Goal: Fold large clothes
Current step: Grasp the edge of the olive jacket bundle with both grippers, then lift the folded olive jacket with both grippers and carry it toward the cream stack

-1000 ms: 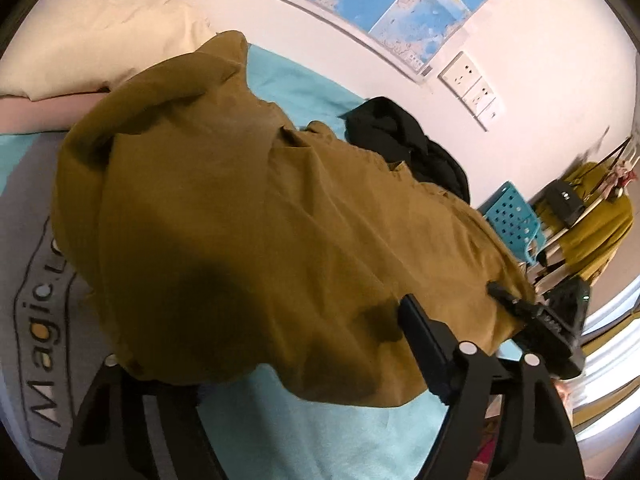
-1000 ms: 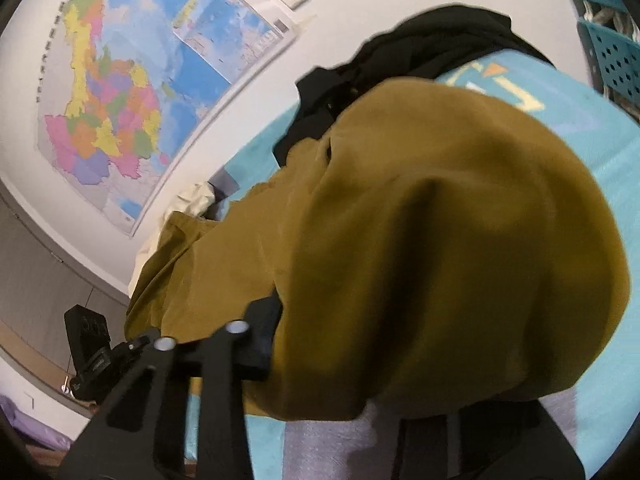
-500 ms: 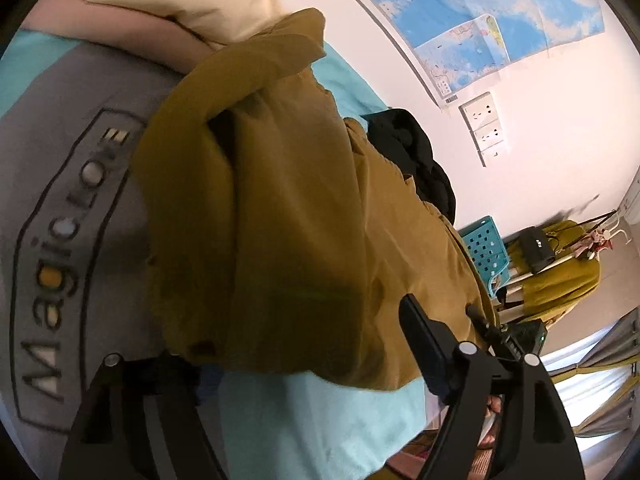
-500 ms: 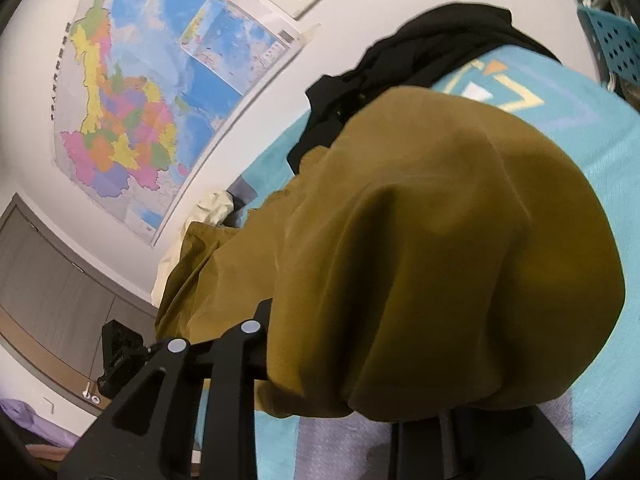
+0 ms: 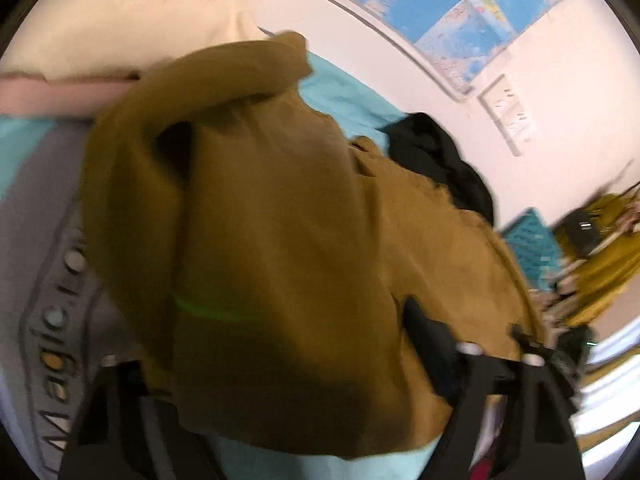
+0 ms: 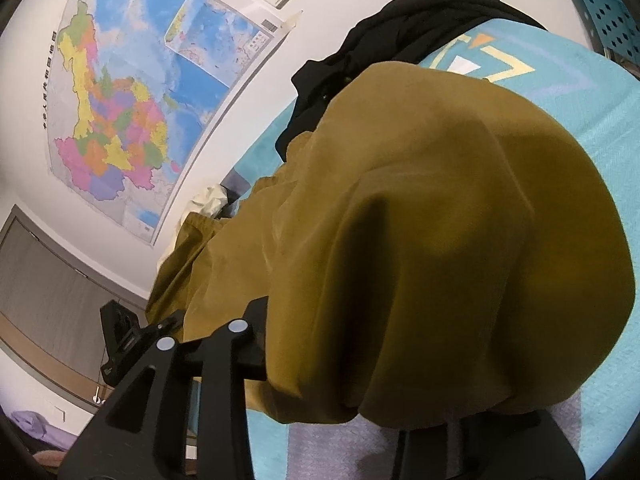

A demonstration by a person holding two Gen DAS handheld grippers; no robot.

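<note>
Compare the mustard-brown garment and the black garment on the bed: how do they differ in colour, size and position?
The mustard-brown garment is ochre; the black garment is black. The brown one is far larger in view, draped across the front of the bed; the black one is a smaller crumpled heap behind it by the wall. The brown one hangs between both sets of tongs; the black one lies untouched. Both are unfolded clothes on the same bed.

Left wrist view: motion blur throughout, softening the mustard garment (image 5: 280, 240) and the wall map (image 5: 460, 12) above it. Right wrist view: sharp, evenly lit, soft shadows in garment folds. Both show strong fisheye bending and dark corners.
</note>
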